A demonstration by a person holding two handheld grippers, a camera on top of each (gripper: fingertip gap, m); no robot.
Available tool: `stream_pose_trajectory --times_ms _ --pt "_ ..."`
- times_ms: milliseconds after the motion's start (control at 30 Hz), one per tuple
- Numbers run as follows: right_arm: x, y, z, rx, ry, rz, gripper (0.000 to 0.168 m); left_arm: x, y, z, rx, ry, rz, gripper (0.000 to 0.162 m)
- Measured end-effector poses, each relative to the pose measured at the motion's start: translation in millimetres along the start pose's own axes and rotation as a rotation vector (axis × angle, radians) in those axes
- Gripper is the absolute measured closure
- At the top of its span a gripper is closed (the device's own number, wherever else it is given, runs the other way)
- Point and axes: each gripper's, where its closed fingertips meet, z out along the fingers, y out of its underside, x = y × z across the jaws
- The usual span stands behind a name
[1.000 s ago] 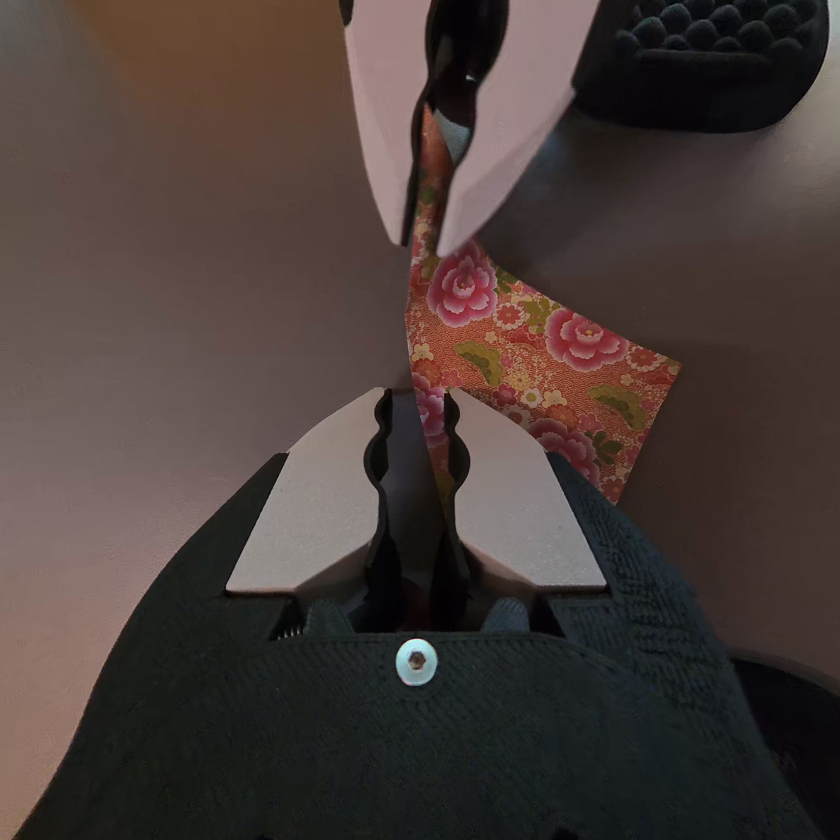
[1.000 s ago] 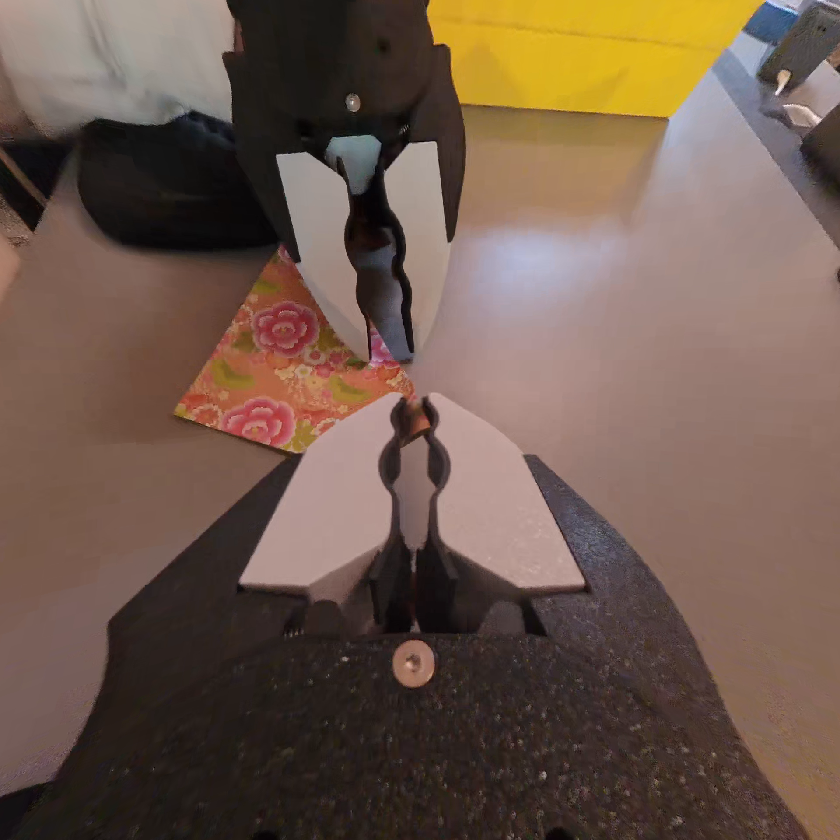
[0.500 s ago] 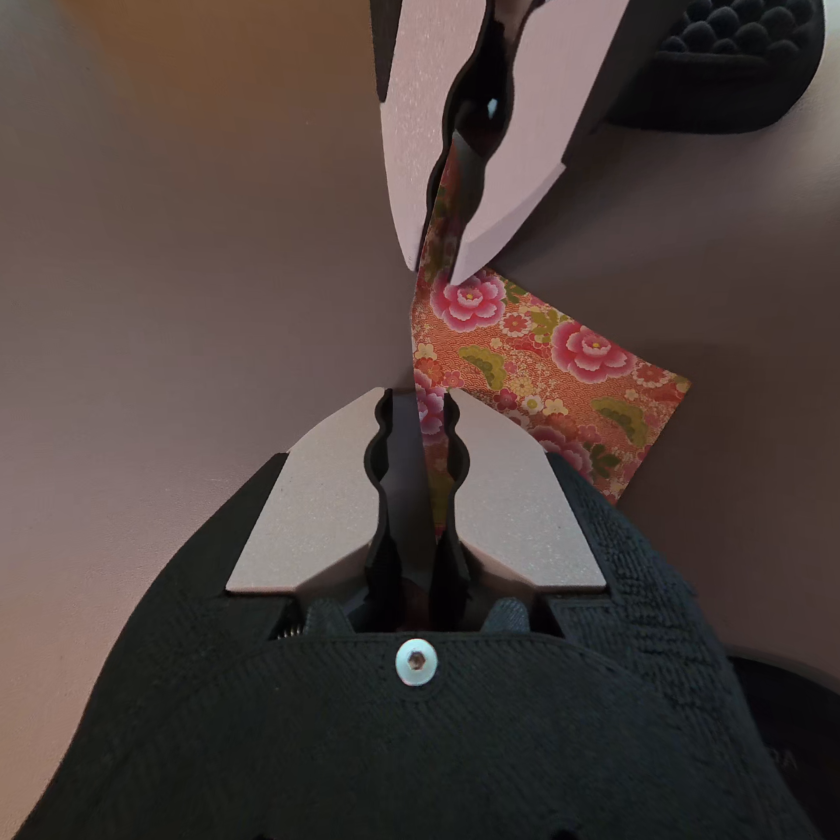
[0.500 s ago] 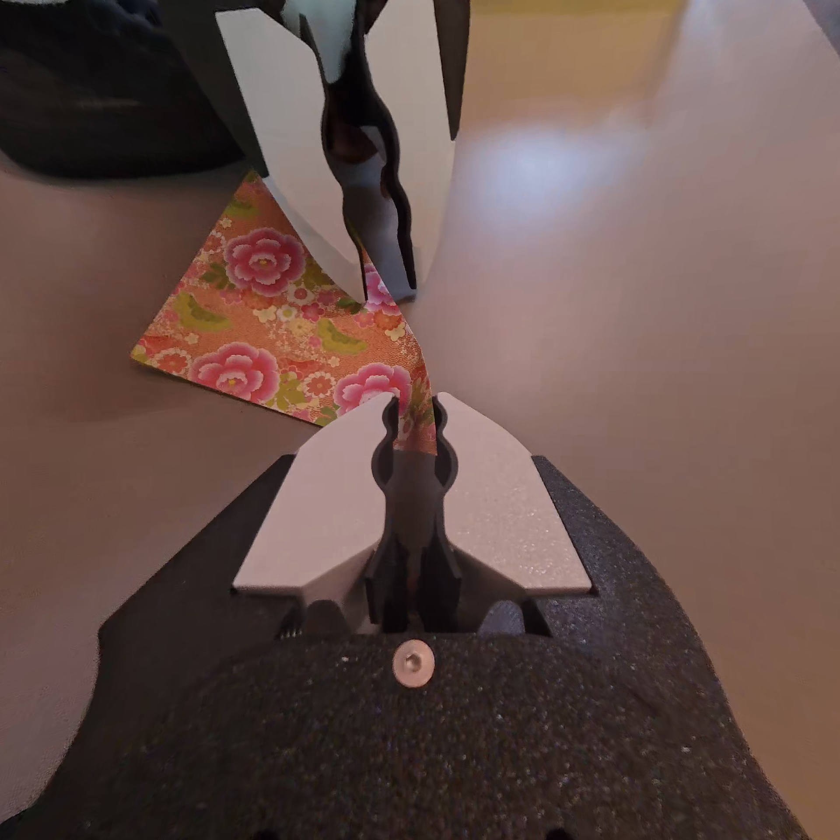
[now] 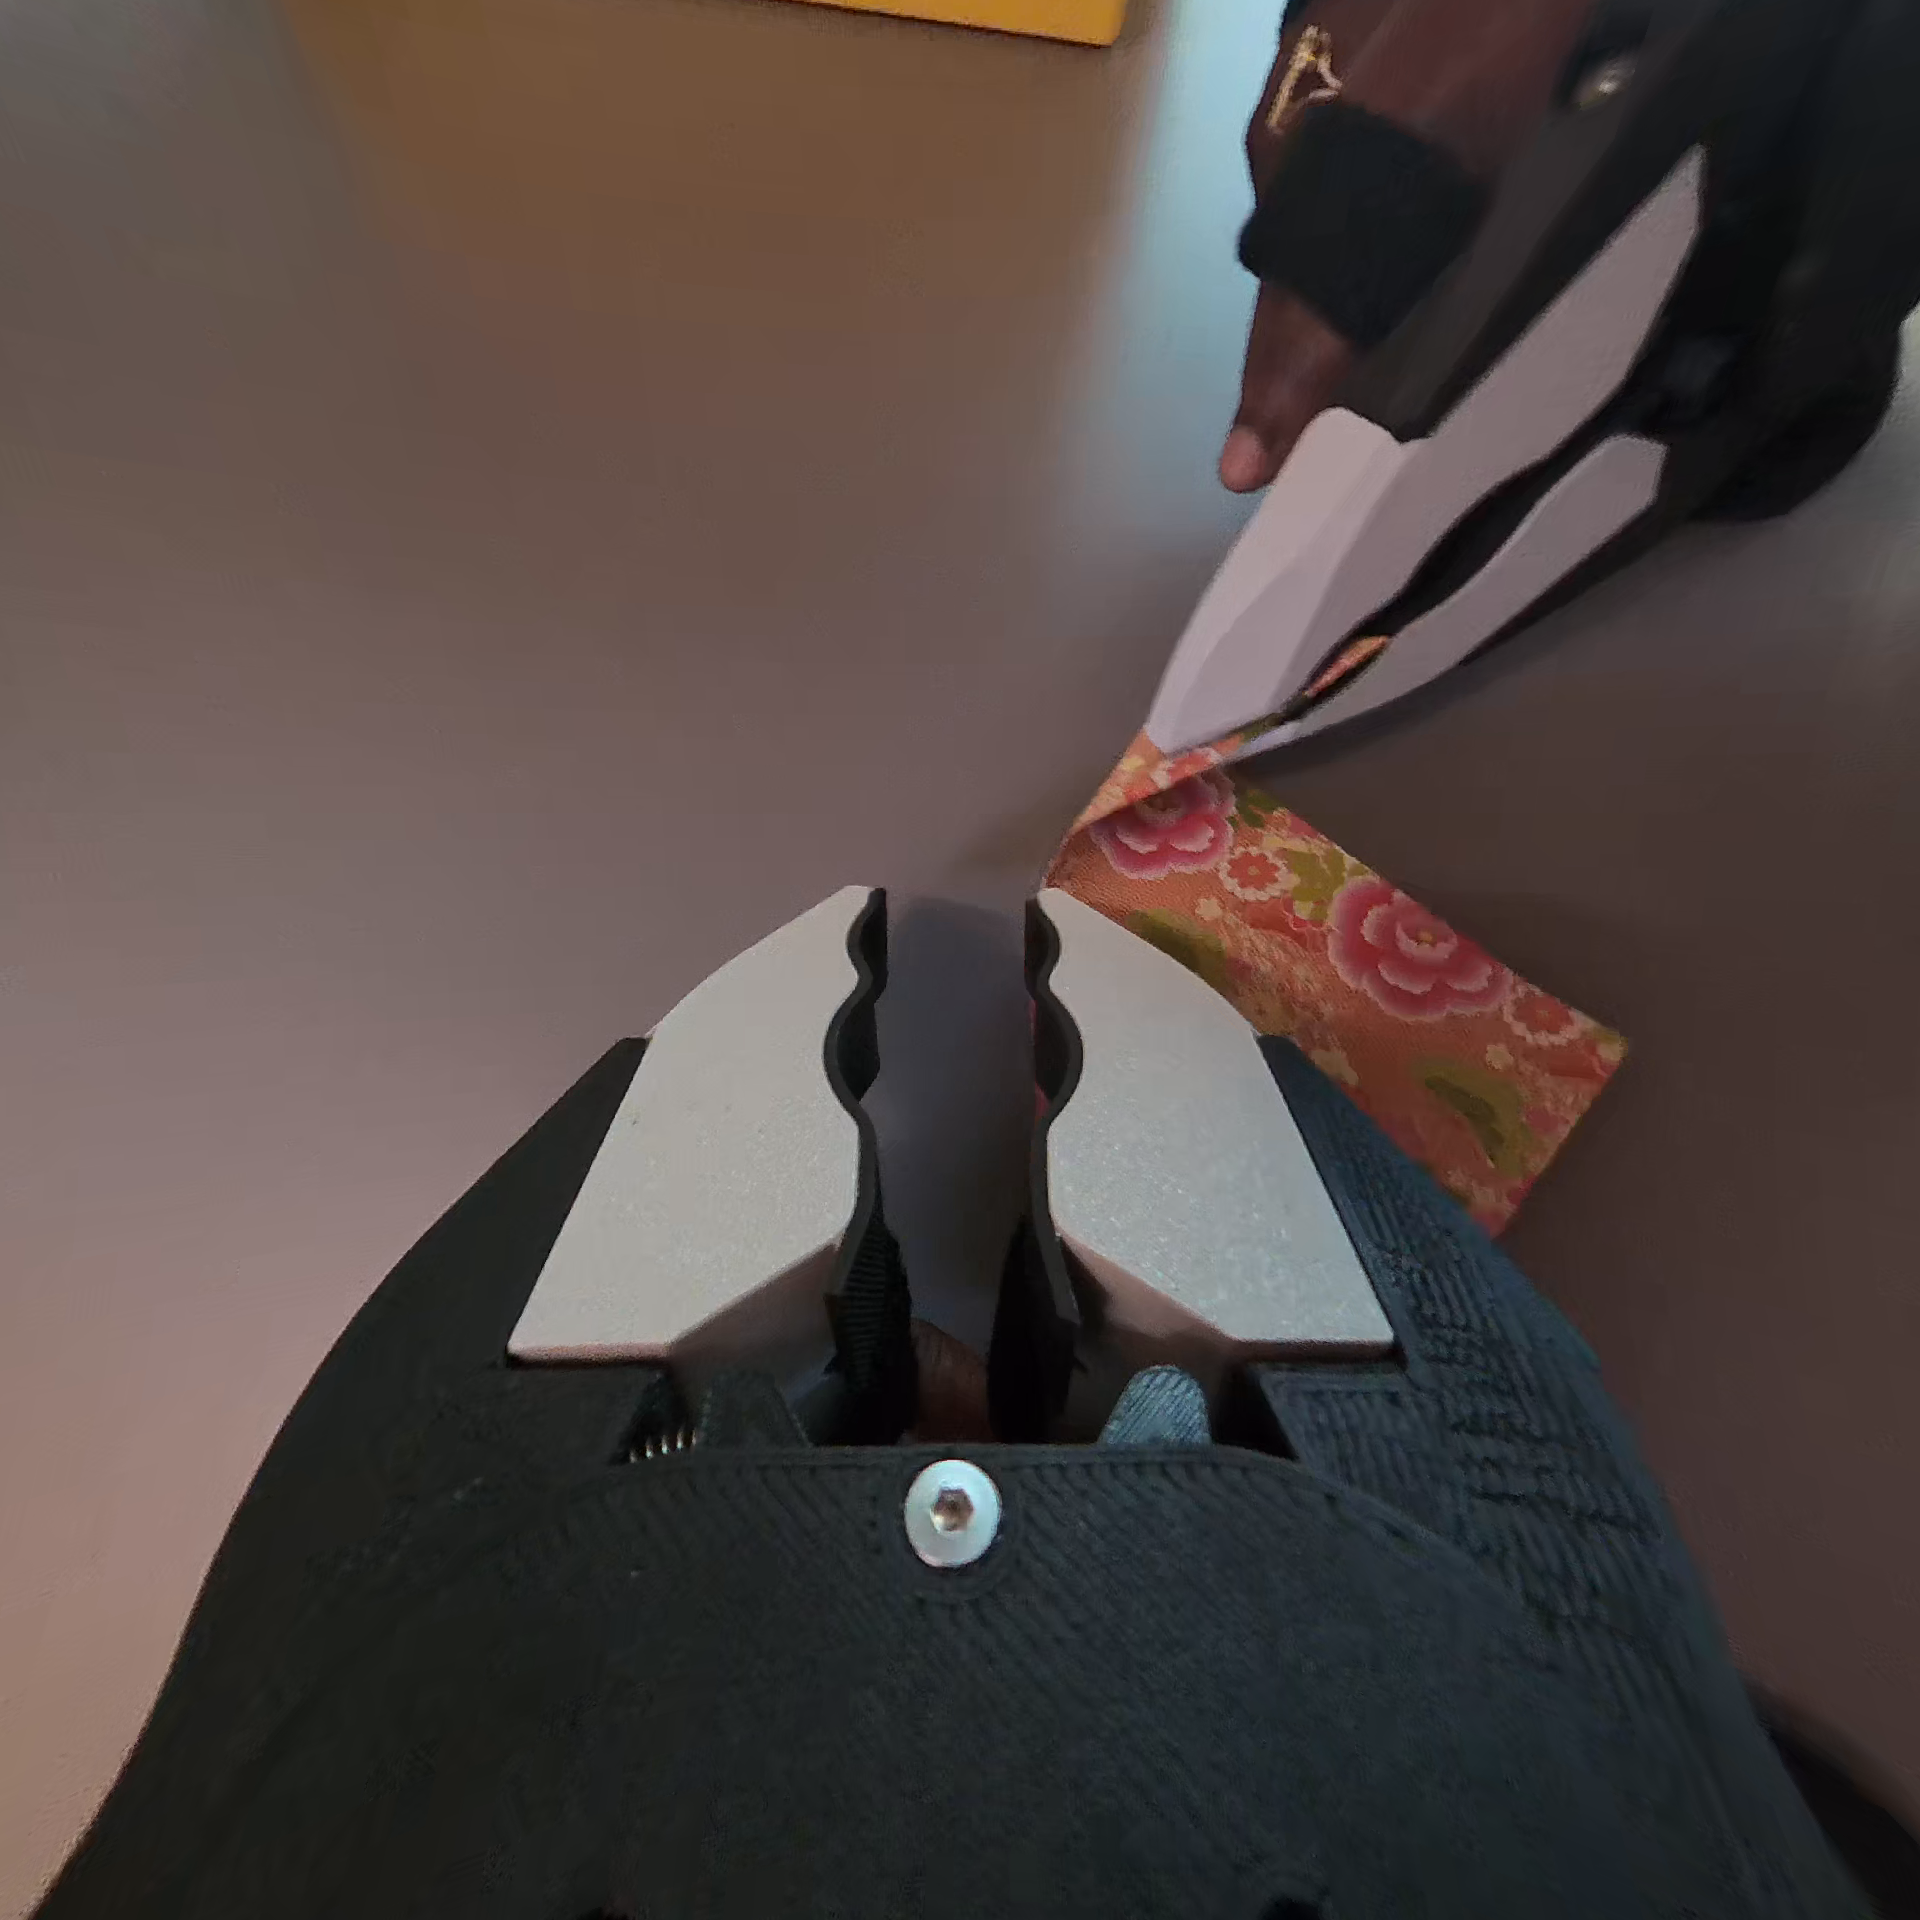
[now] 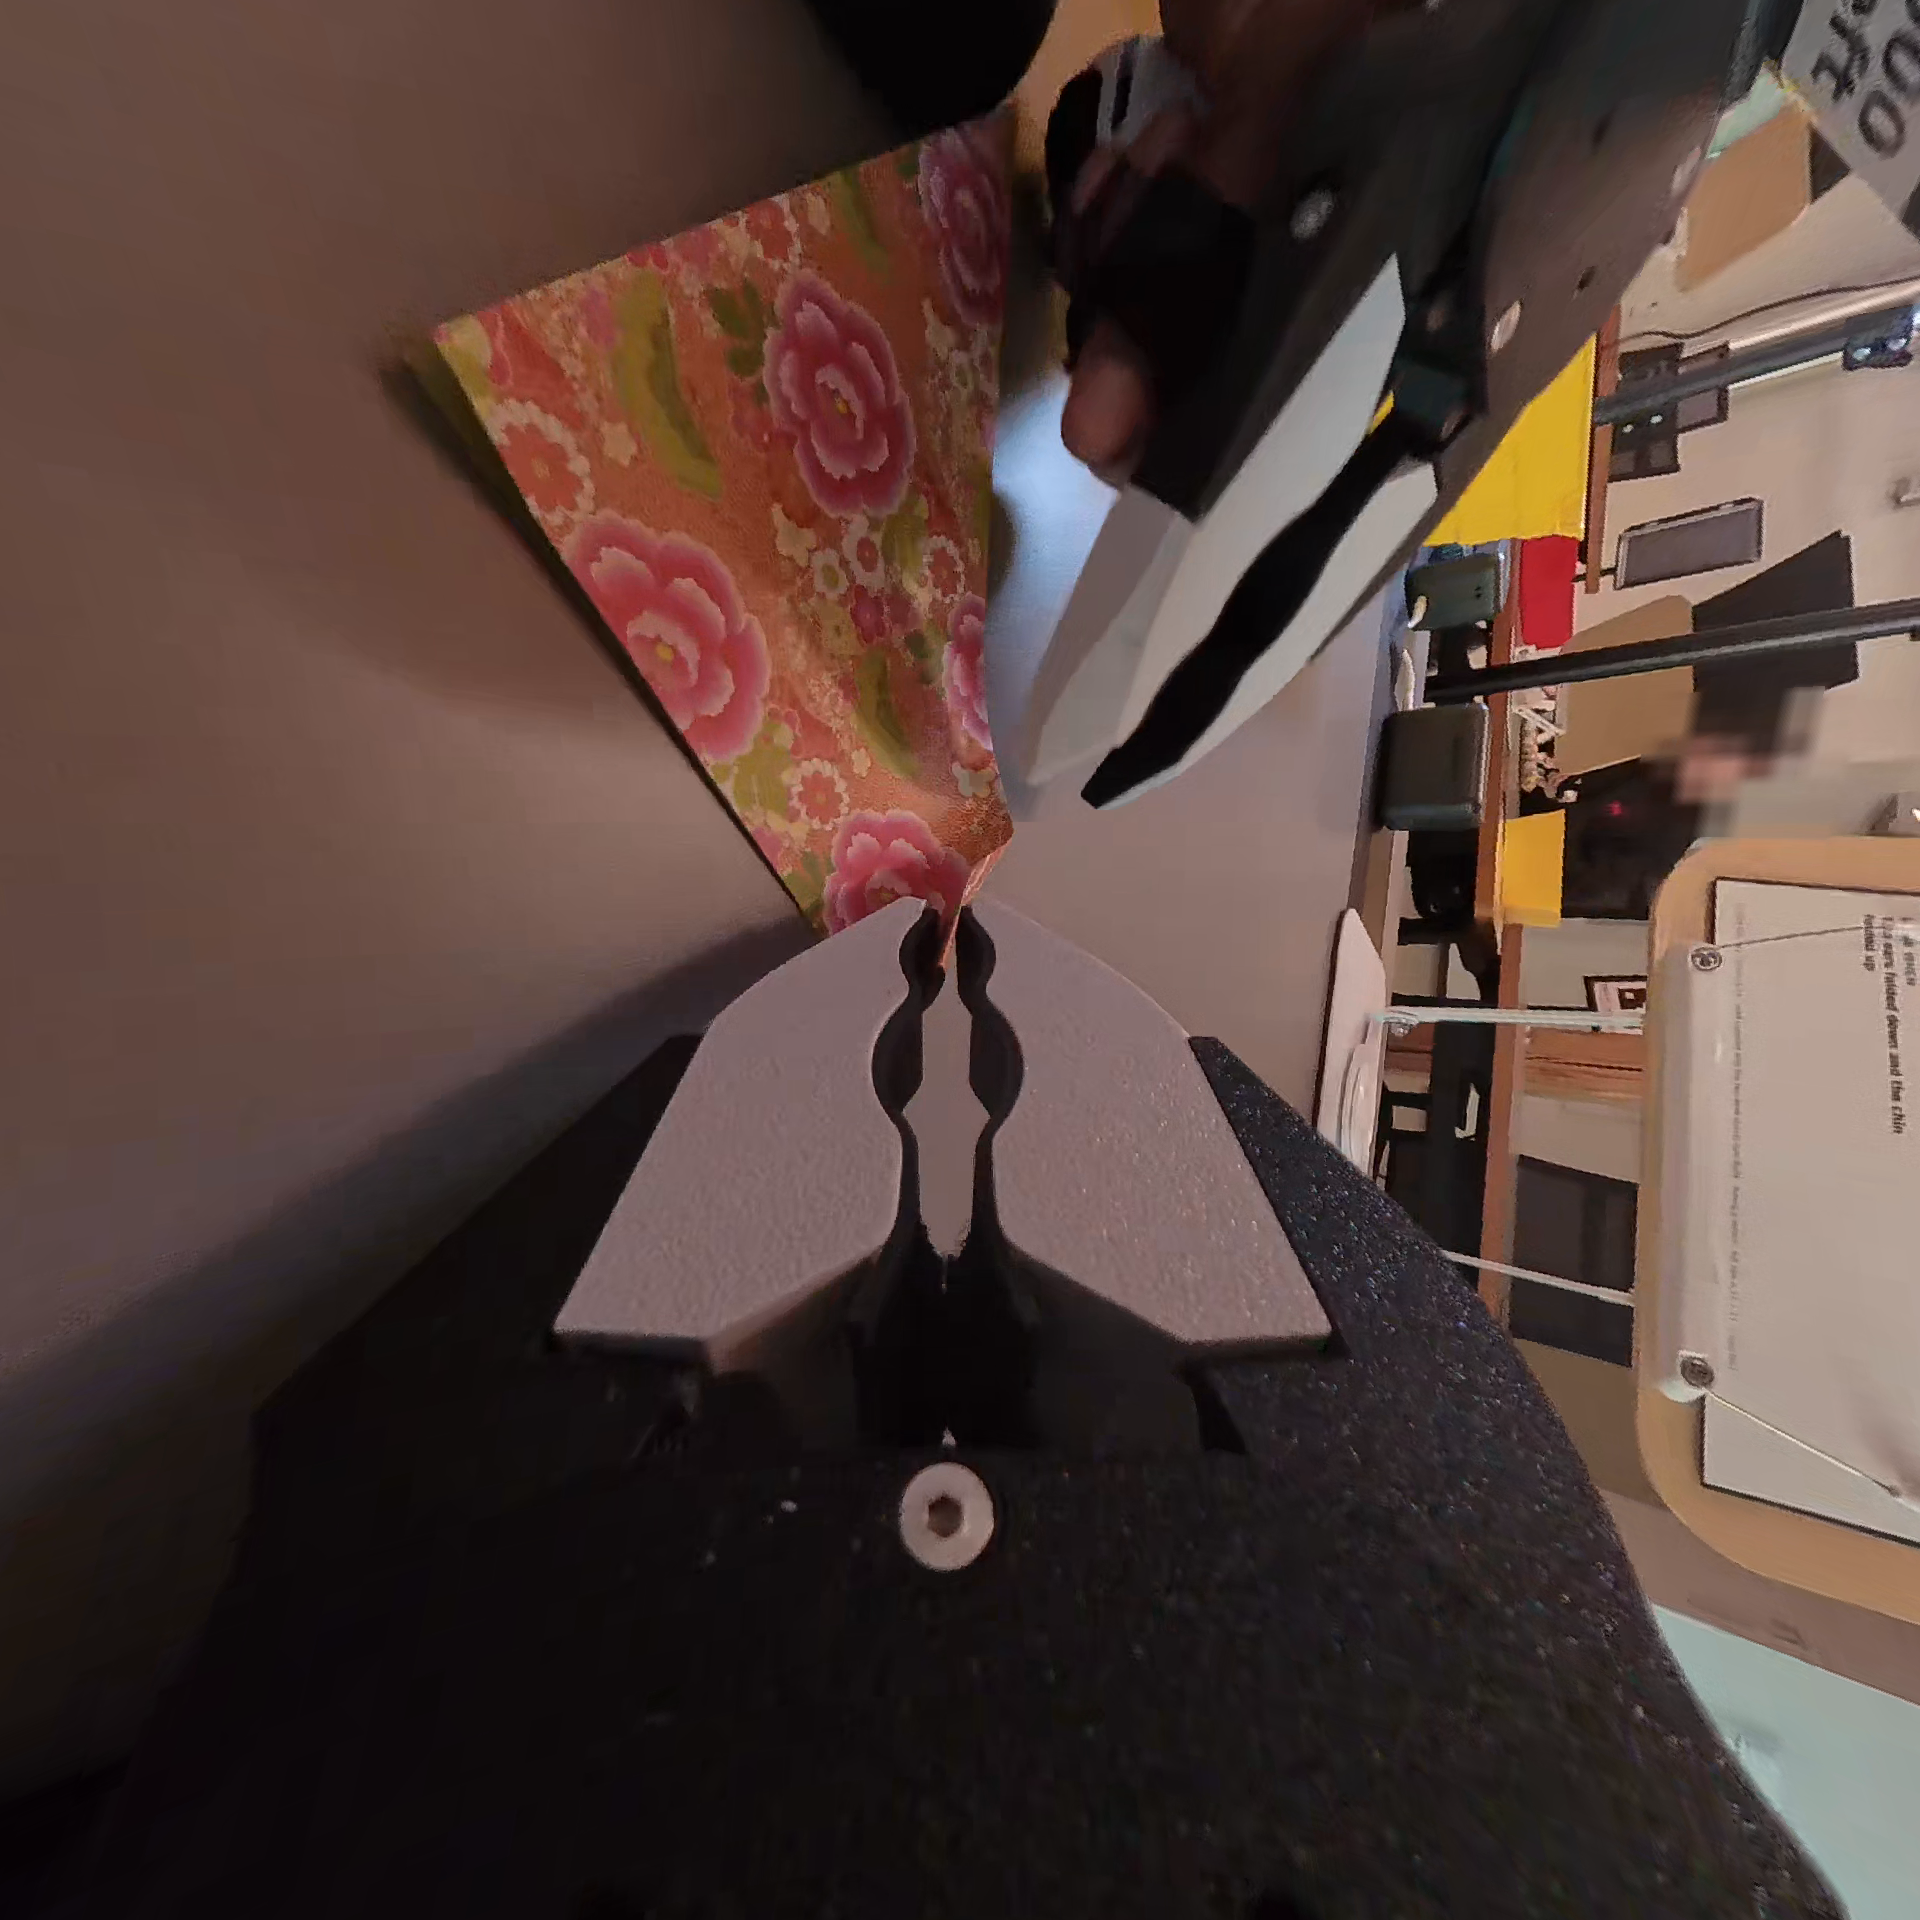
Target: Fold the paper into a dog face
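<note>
The floral orange-and-pink paper (image 5: 1351, 966) lies on the brown table (image 5: 520, 520), to the right of my left gripper (image 5: 958, 899). The left gripper's jaws stand apart with nothing between them. My right gripper (image 6: 948, 916) is rolled onto its side and is shut on one corner of the paper (image 6: 769, 499). In the left wrist view the right gripper (image 5: 1195, 740) comes in from the upper right and pinches that corner just above the table, so the paper's near edge curls up. In the right wrist view the left gripper (image 6: 1101, 784) hovers close beside the paper without touching it.
A person's hand in a black cuff (image 5: 1288, 364) holds the right gripper. A yellow object (image 5: 935, 10) sits at the table's far edge. A framed sheet on a stand (image 6: 1787, 1195) and shelves show past the table edge in the right wrist view. My right fingertips sit around 5 centimetres from my left ones.
The paper edge that ran between the left gripper's fingers is out of them. The left gripper has drawn off to the left. The right gripper rolled sideways, still holding its corner.
</note>
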Motion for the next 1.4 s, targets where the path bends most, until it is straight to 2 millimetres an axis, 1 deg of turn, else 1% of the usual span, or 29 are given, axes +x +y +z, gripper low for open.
stream_pose_trajectory --times_ms 67,133,367,433,467,500,567,667,733,833,967,1167,1400 --pt "-5.1 -3.8 -0.9 0.005 -0.013 -0.049 0.165 -0.3 3.4 5.5 -0.034 -0.013 0.014 0.137" --pt "-8.9 -2.5 -0.8 -0.012 -0.014 -0.101 0.165 0.0 4.6 8.6 -0.043 -0.022 0.023 0.137" --pt "-10.3 -2.3 0.2 -0.024 -0.013 -0.092 0.165 -2.3 4.6 8.8 -0.043 -0.043 -0.004 0.135" --pt "-10.3 -1.0 1.1 -0.028 -0.013 -0.084 0.165 3.9 -0.8 5.3 0.004 0.007 0.001 0.132" --pt "-9.6 0.3 1.9 -0.036 -0.011 -0.081 0.165 8.8 -5.5 2.2 0.041 0.050 -0.012 0.127" --pt "-9.1 0.9 2.4 -0.041 -0.012 -0.079 0.165 10.5 -9.0 -0.3 0.070 0.072 -0.036 0.126" --pt "-7.4 1.4 3.1 -0.048 -0.009 -0.078 0.165 9.7 -7.6 0.3 0.061 0.082 -0.057 0.126" --pt "-5.9 2.3 4.2 -0.067 -0.005 -0.083 0.165 5.7 4.3 10.9 -0.046 0.032 -0.040 0.128" --pt "-5.0 2.4 4.3 -0.087 0.006 -0.100 0.165 1.3 3.5 12.7 -0.046 -0.016 -0.022 0.135" --pt "-7.6 0.8 4.2 -0.119 0.015 -0.143 0.165 0.3 3.8 12.3 -0.043 -0.031 -0.026 0.137" --pt "-10.8 0.5 3.5 -0.130 0.026 -0.208 0.165 1.3 3.8 12.1 -0.043 -0.021 -0.023 0.139" --pt "-13.8 2.5 1.2 -0.110 -0.011 -0.292 0.166 1.3 3.9 11.9 -0.042 -0.010 -0.034 0.139" --pt "-15.8 3.7 0.8 -0.087 -0.056 -0.324 0.166 1.0 3.2 10.9 -0.033 0.037 -0.096 0.139"
